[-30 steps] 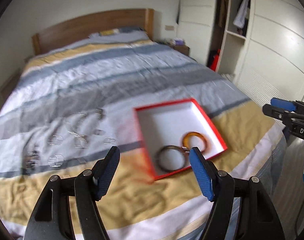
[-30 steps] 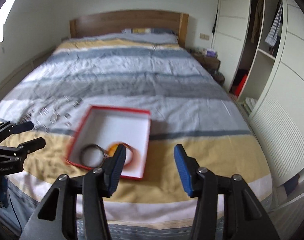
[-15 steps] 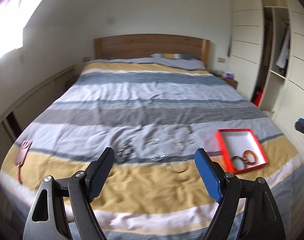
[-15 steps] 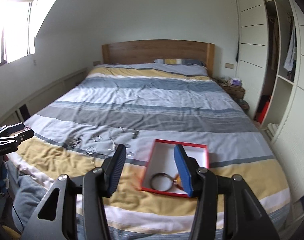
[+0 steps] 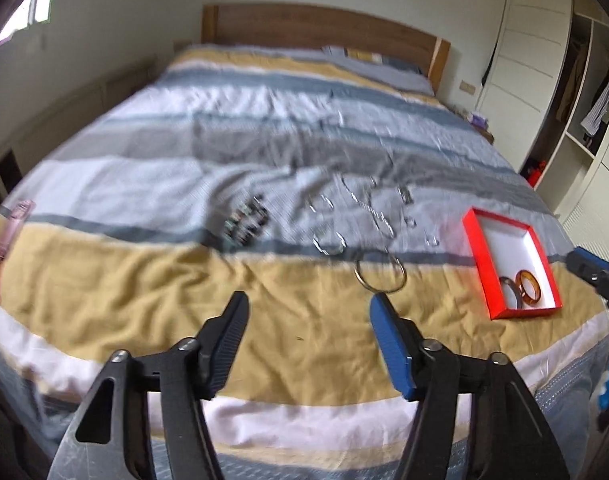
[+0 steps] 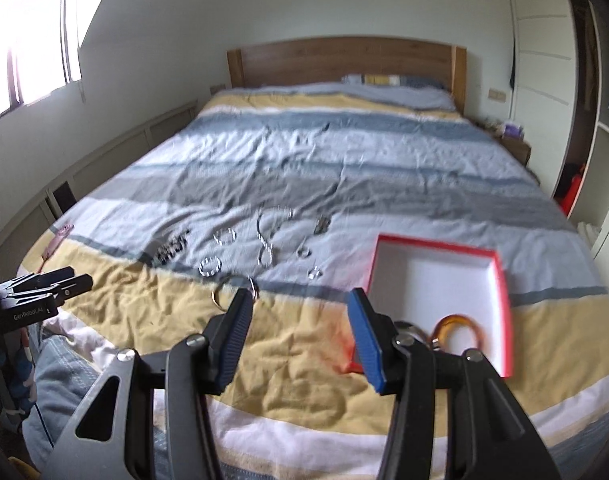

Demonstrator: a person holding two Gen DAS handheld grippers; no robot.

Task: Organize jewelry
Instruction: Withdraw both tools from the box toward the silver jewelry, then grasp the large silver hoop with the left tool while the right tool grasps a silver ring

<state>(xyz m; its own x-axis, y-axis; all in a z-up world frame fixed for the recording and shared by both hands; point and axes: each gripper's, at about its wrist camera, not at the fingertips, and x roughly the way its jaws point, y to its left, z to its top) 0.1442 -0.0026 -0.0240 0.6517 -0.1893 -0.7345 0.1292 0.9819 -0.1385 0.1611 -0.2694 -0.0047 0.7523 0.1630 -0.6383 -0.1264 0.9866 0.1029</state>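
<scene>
Open, empty left gripper [image 5: 307,312] above striped bedspread [image 5: 144,280], metal bangle [image 5: 380,272] just ahead, red box [image 5: 478,256] right.

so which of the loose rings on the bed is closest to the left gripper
The big plain metal ring on the yellow stripe, just ahead of the left gripper. The smaller silver ones lie farther back on the pale stripe.

Two bangles, one amber [image 5: 529,289] and one dark [image 5: 507,291], lie in one red box [image 5: 477,252] near the bed's [image 5: 144,292] foot edge; one large metal ring [image 5: 380,276], one dark beaded bracelet [image 5: 246,226] and several blurred silver pieces [image 5: 368,208], too blurred to count, lie on the cover
</scene>
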